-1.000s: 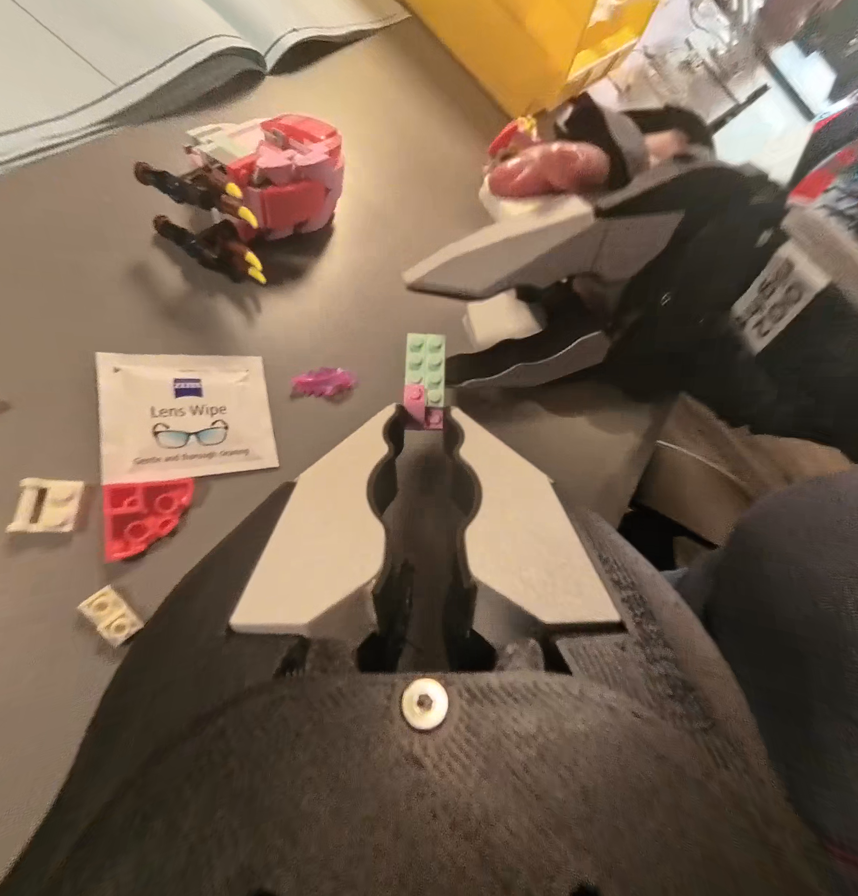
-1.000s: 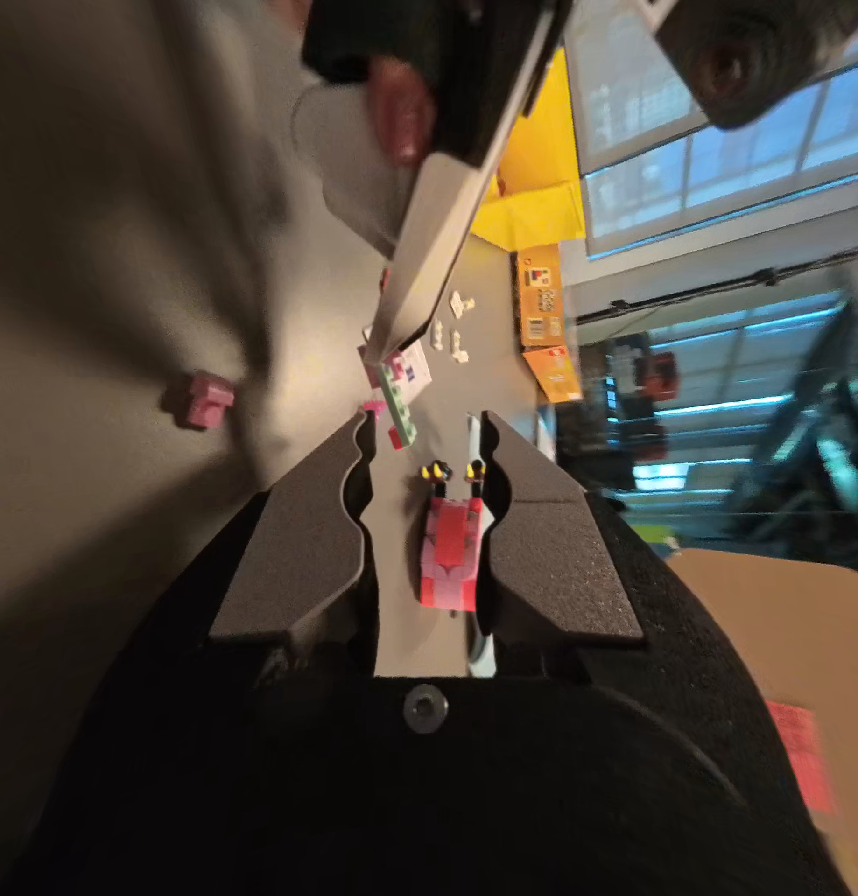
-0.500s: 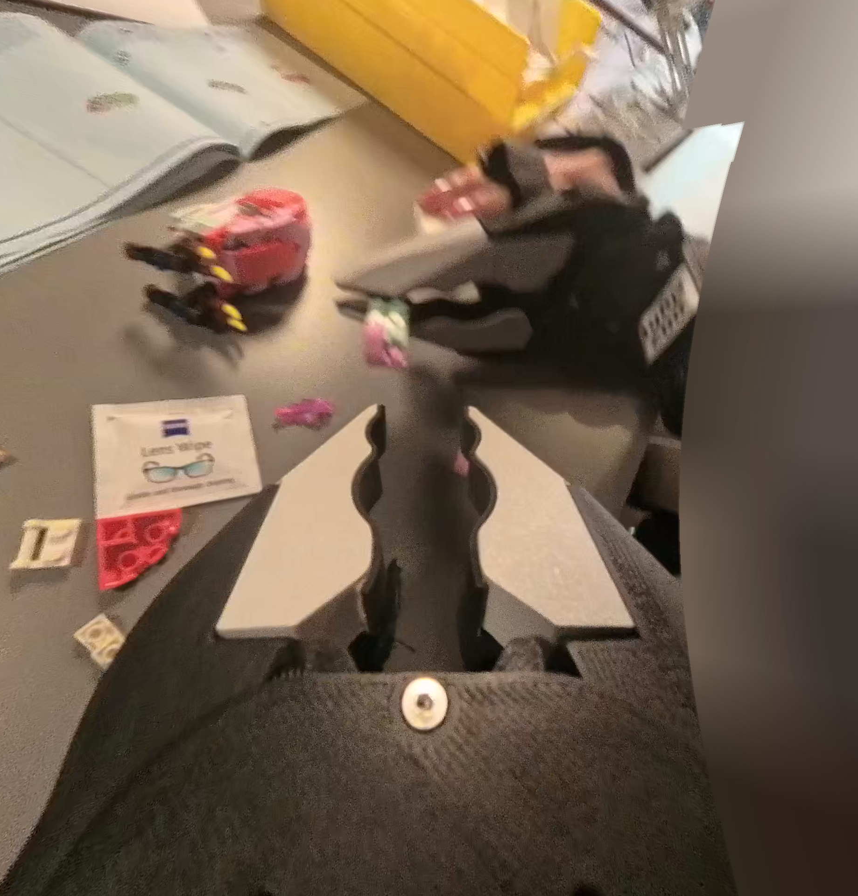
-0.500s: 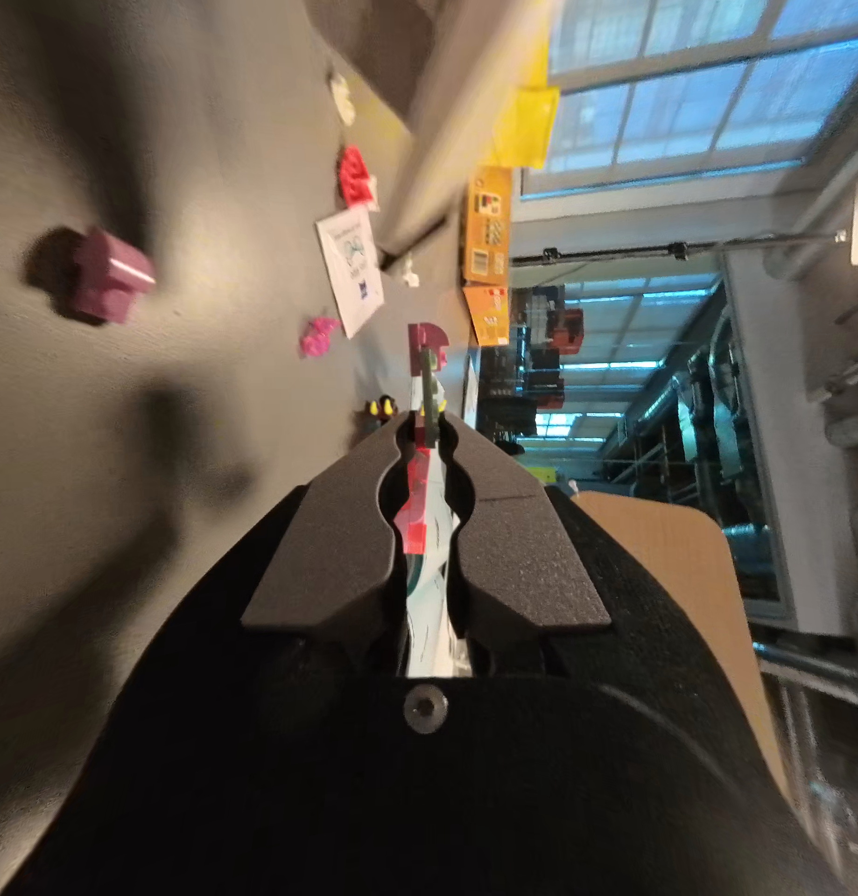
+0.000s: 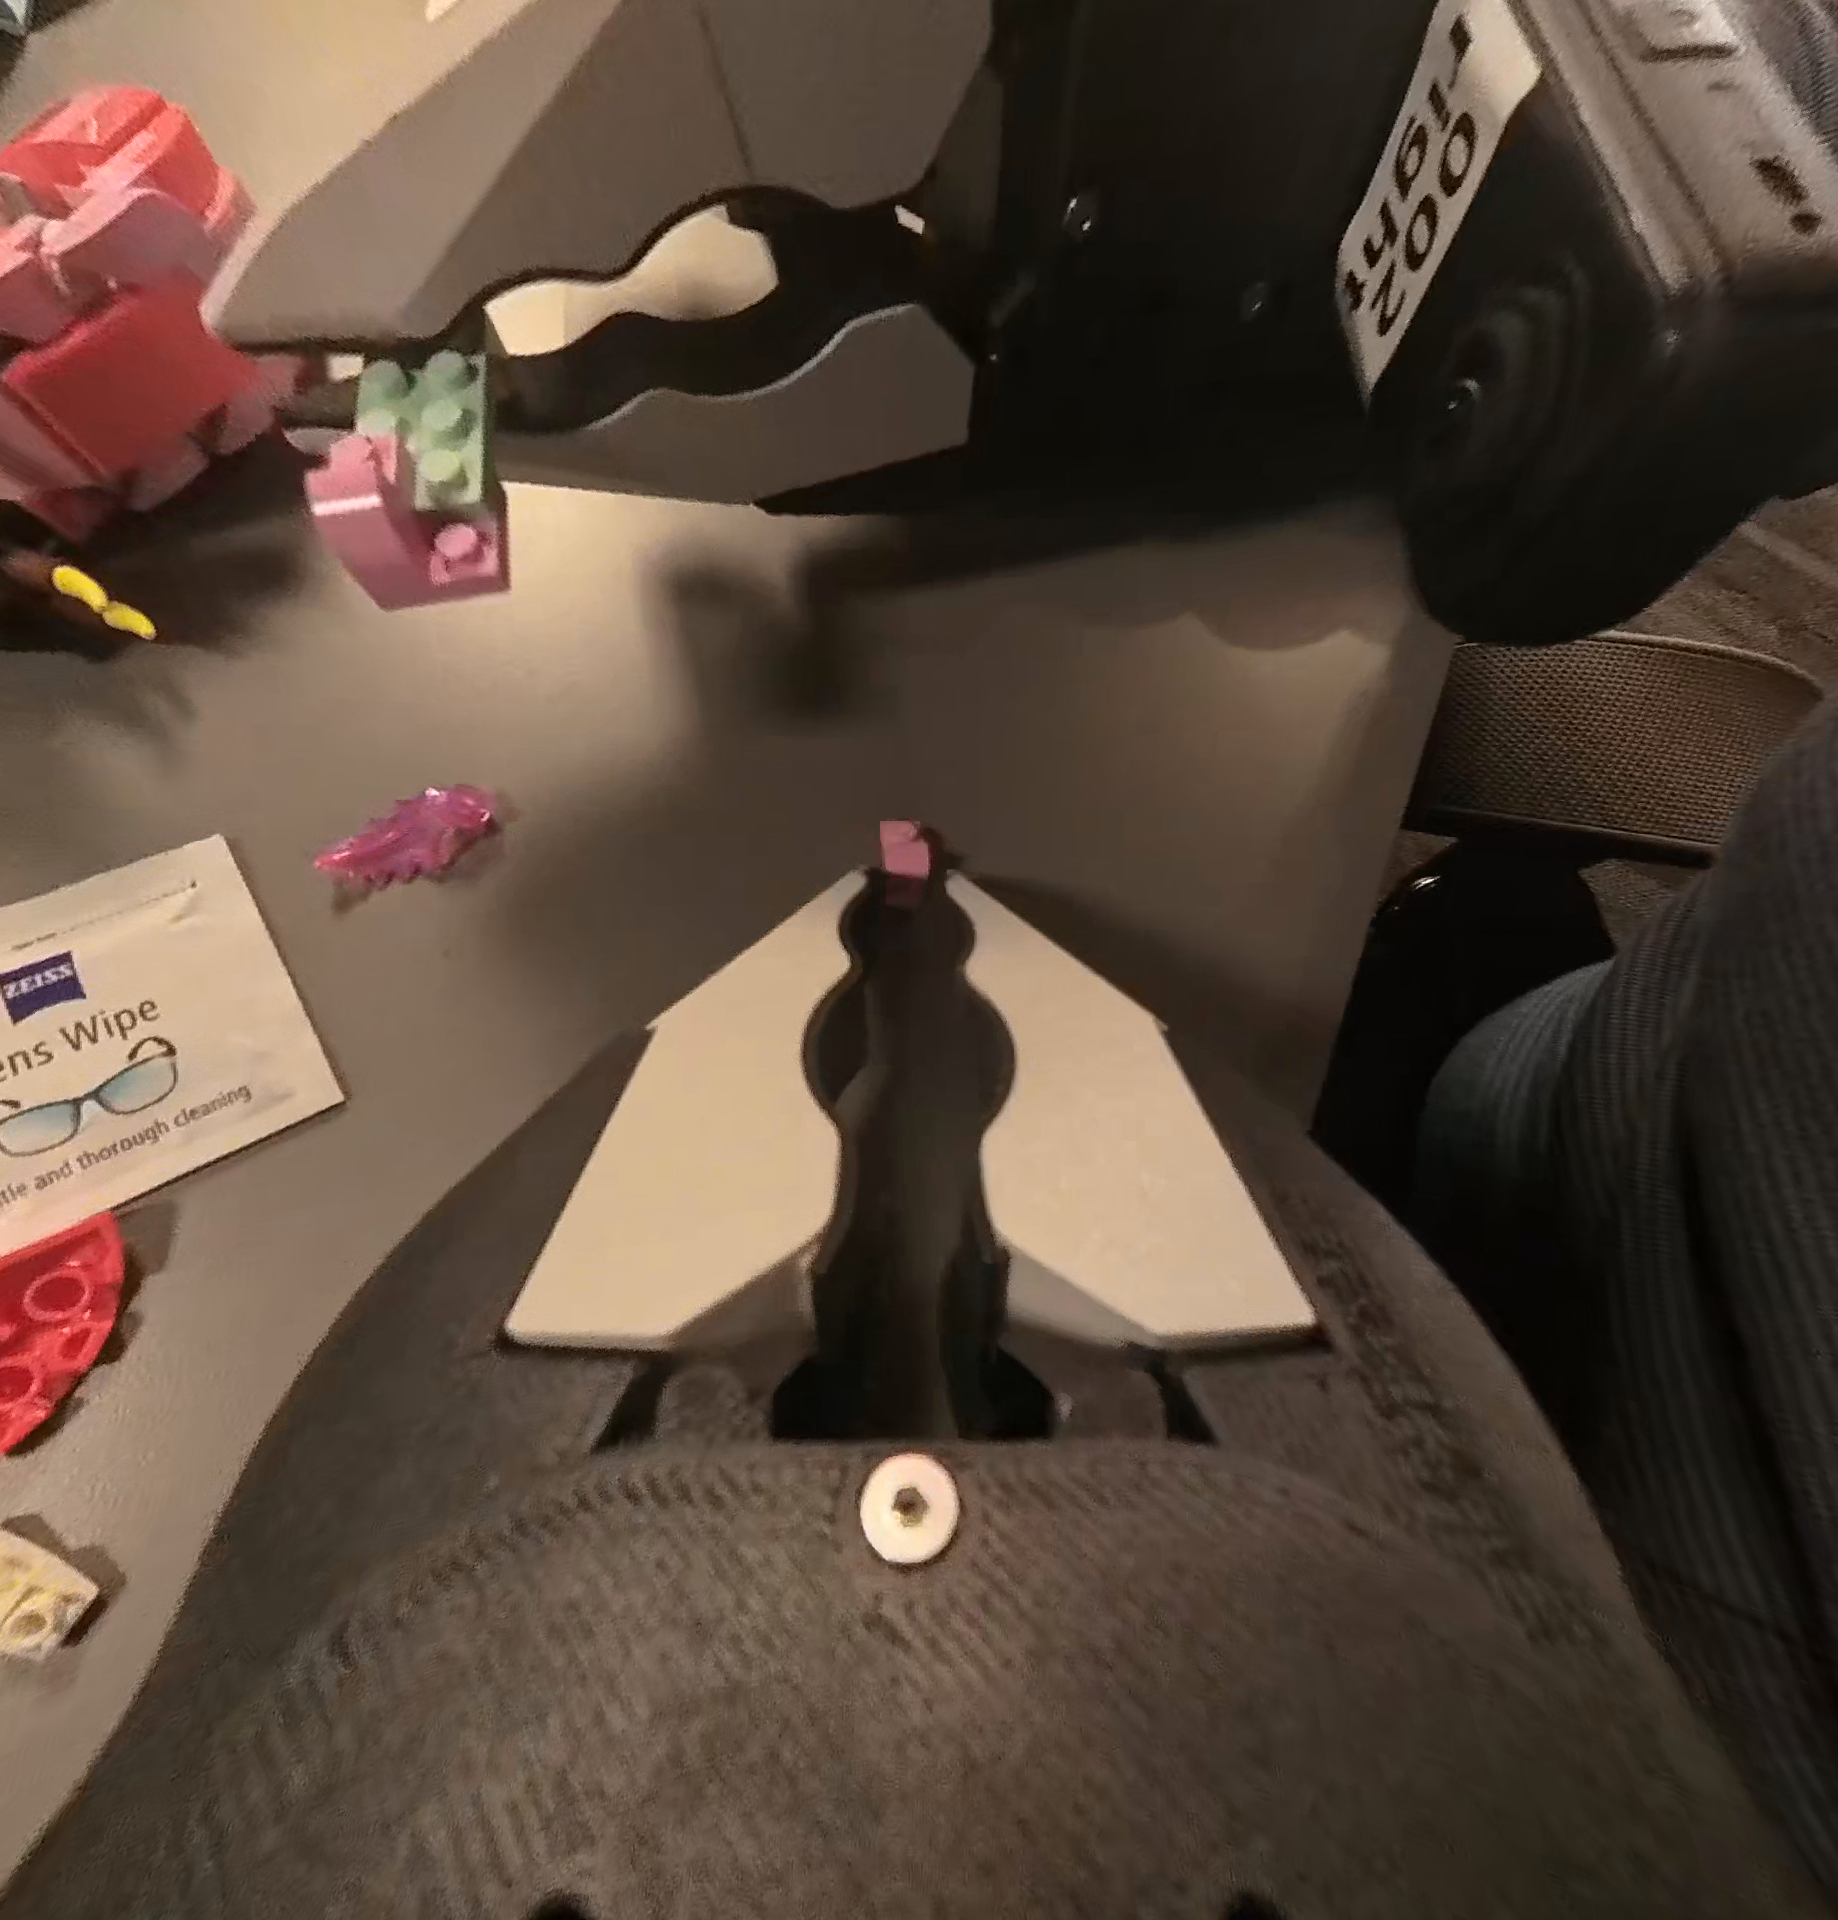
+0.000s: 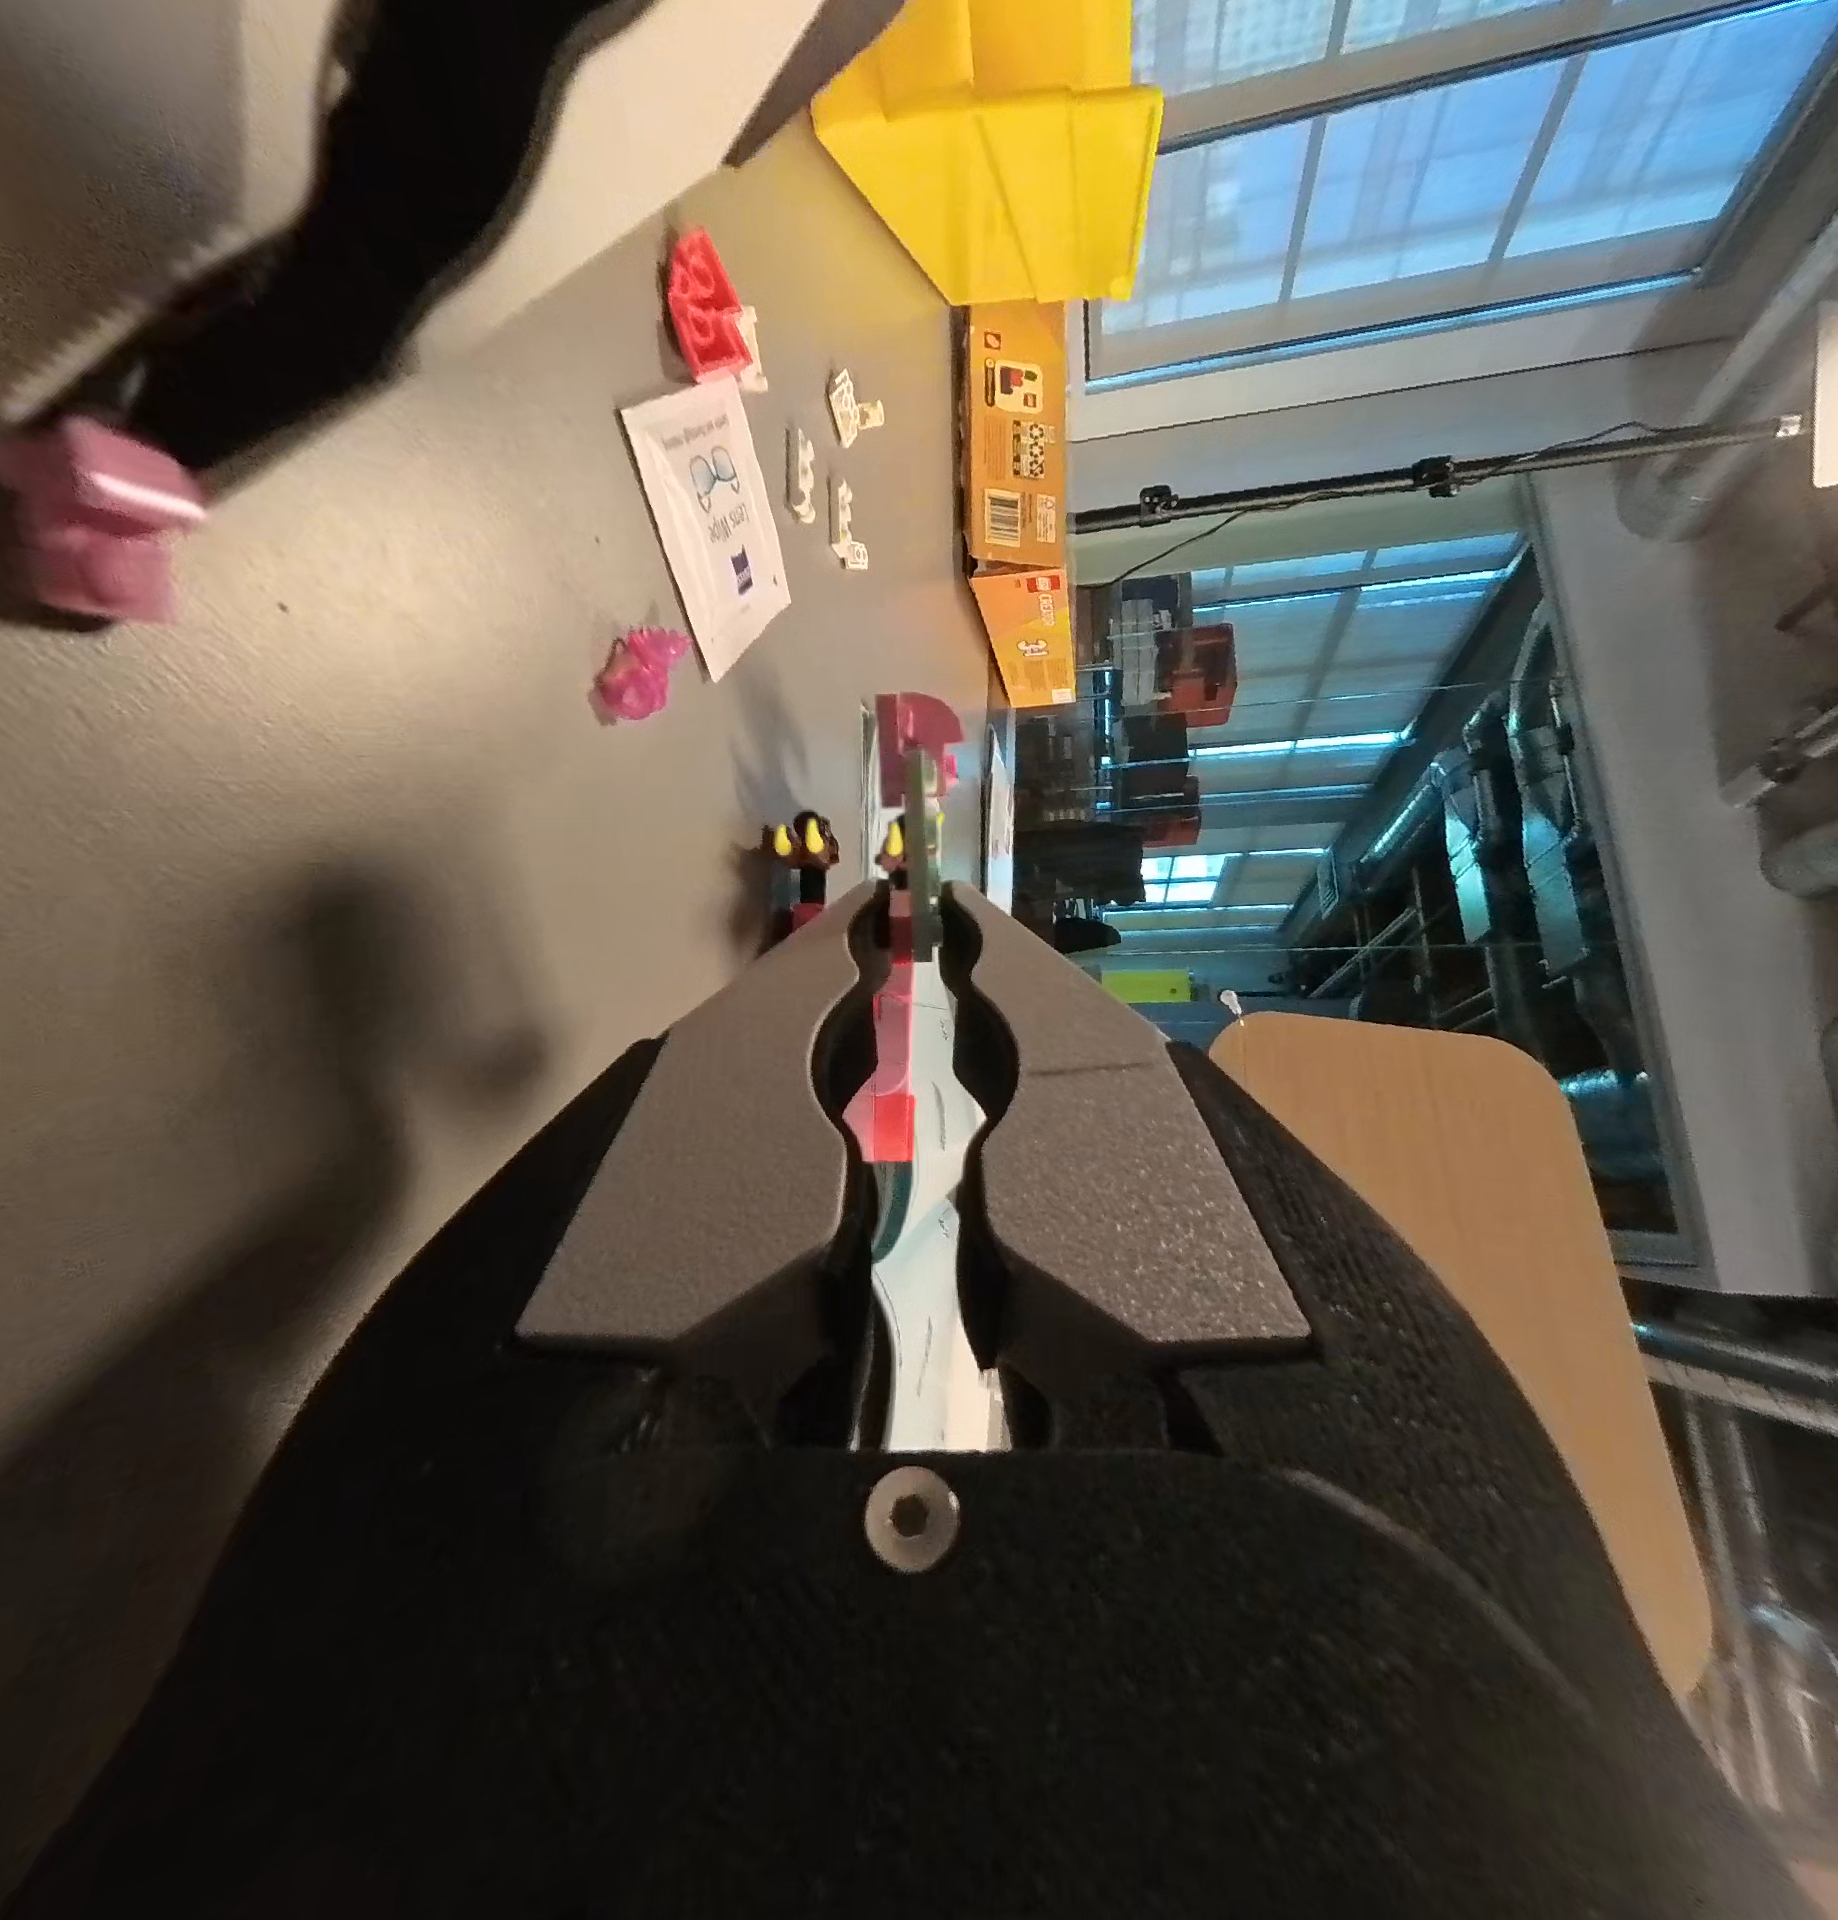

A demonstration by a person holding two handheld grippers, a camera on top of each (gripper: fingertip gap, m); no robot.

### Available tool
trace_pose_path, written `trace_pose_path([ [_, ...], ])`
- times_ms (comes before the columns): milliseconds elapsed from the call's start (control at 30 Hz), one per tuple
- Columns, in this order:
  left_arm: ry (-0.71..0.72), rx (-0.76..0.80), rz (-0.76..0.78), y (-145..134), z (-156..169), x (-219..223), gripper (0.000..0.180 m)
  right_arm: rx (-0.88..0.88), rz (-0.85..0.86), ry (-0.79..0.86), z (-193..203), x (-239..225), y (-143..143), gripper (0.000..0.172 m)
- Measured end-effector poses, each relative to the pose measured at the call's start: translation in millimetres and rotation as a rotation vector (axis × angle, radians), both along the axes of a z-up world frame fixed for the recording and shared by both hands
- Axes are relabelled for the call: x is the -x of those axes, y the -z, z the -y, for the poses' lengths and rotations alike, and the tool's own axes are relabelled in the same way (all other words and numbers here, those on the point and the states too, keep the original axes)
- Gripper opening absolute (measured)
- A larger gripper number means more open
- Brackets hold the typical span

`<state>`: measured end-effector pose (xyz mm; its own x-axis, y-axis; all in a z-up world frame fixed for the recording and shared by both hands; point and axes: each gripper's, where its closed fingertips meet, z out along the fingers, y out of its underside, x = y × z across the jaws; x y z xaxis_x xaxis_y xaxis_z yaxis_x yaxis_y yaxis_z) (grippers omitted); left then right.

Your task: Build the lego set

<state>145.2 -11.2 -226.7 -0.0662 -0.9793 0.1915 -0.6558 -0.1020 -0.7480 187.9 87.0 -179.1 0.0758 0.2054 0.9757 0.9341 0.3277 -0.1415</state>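
- My left tongs [image 5: 907, 878] are clamped on a small pink brick [image 5: 904, 854] at the tips, low over the grey worktop [image 5: 998, 675].
- My right tongs [image 6: 920, 904] are pinched on a green plate with pink pieces [image 5: 432, 468], held beside the red-pink model [image 5: 84, 343].
- Nearby lie a magenta frilly piece [image 5: 411, 847], a white sachet [image 5: 115, 1029] and a red rounded plate [image 5: 32, 1330].
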Motion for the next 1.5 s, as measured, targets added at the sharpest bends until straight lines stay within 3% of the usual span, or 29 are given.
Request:
trace_pose_path([
  [100,-0.037,-0.044,0.049,-9.6,-7.8,0.7,0.007,0.015,0.007,-0.006,1.2,2.8,2.8,0.005],
  [233,-0.173,-0.074,0.250,-55.9,-33.9,5.6,0.006,0.006,0.049,-0.012,3.7,10.0,4.9,0.005],
  [300,-0.220,-0.099,0.275,-68.1,-45.5,9.6,0.006,-0.015,0.069,-0.018,5.5,15.8,4.3,0.005],
  [867,-0.257,-0.138,0.036,-50.3,-57.5,7.3,0.007,-0.027,0.063,-0.012,7.5,29.9,6.3,0.005],
  [1133,-0.272,-0.138,0.006,-46.7,-59.9,8.7,0.016,0.000,0.048,-0.014,7.8,30.5,8.8,0.005],
  [1267,-0.282,-0.158,0.035,-49.4,-60.9,9.9,0.029,0.025,0.034,-0.010,7.4,29.9,10.7,0.005],
  [1367,-0.231,-0.258,0.098,-53.6,-57.6,8.8,0.051,0.045,0.031,0.000,6.2,28.2,12.5,0.005],
  [1500,-0.095,-0.650,0.126,-43.3,-55.6,5.3,0.057,0.079,0.006,-0.001,7.1,28.8,13.5,0.005],
])
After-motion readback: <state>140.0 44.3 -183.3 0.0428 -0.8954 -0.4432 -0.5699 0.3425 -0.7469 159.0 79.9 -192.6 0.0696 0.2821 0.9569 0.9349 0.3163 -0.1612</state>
